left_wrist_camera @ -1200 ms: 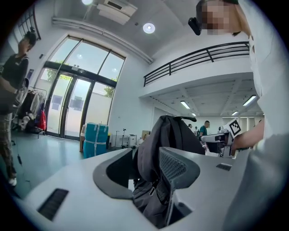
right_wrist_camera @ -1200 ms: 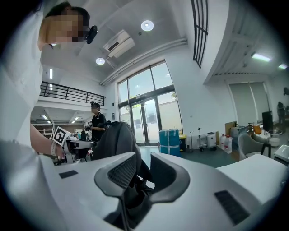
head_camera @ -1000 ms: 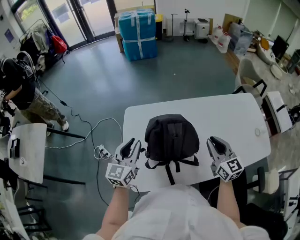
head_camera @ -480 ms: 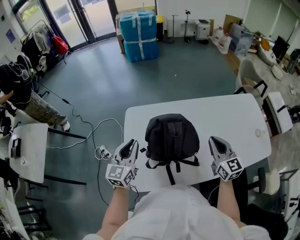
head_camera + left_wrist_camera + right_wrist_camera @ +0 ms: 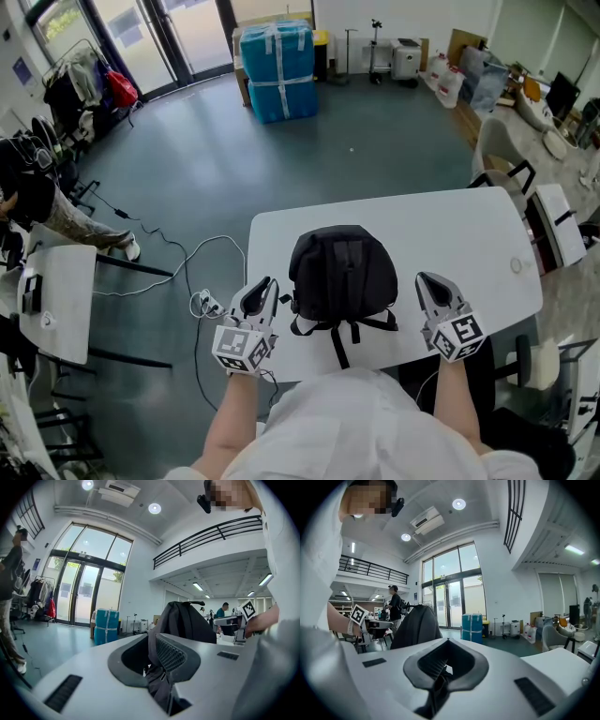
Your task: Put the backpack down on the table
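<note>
White table [image 5: 450, 234] under backpack [image 5: 342, 272]; floor cable [image 5: 208, 240], blue boxes [image 5: 277, 70] beyond

The person wears a white shirt [image 5: 361, 431] whose sleeves stop short of the forearms. A small black camera [image 5: 203, 502] is mounted at the head. Each hand carries a tool with a smooth, rounded, pale grey shell. The left claw [image 5: 262, 284] and the right claw [image 5: 425, 278] each have two broad grey jaws. Black pads with a ribbed or meshed texture line the inner faces. Narrow dark rectangular slots mark the top of each jaw shell. Behind the left claw is a white cube [image 5: 242, 349] printed with black square marker patterns. The right claw carries a matching cube [image 5: 457, 337].
</note>
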A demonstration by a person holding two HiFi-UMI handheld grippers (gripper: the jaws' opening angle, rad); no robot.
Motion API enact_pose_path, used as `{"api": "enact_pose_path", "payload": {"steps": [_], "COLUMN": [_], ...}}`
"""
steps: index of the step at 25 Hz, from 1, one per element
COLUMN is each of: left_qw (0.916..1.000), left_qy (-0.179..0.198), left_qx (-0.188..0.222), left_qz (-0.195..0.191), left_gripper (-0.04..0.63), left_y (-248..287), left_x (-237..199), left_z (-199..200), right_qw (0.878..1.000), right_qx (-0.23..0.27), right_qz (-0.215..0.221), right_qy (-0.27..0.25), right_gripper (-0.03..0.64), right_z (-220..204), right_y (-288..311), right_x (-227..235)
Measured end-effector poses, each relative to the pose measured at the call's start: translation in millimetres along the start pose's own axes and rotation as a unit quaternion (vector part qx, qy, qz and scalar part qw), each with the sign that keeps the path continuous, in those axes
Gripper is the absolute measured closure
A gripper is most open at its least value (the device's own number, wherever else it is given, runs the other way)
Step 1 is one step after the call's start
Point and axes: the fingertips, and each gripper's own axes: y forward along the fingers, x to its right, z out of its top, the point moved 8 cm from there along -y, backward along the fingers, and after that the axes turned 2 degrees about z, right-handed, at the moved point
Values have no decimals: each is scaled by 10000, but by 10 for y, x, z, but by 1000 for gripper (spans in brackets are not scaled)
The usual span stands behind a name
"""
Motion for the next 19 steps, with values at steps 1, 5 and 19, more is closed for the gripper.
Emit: {"api": "enact_pose_path", "payload": {"steps": [1, 5, 19], "left_qw": [10000, 10000, 10000], "left_qy": [-1, -23, -51], "left_qx": [1, 6, -32], "left_qz": [6, 34, 18], "left_gripper": [528, 528, 535], "left_y": [-2, -24, 8], "left_x": [0, 2, -31], "left_z": [-4, -17, 20], "right_qw": [10000, 10000, 10000], "right_qx": [7, 17, -14], "right_qz": [8, 0, 29], "right_qy": [3, 21, 3], "right_gripper": [600, 600, 600], "right_z": [-3, 0, 80], "right_y": [-1, -8, 73], "right_x": [2, -5, -20]}}
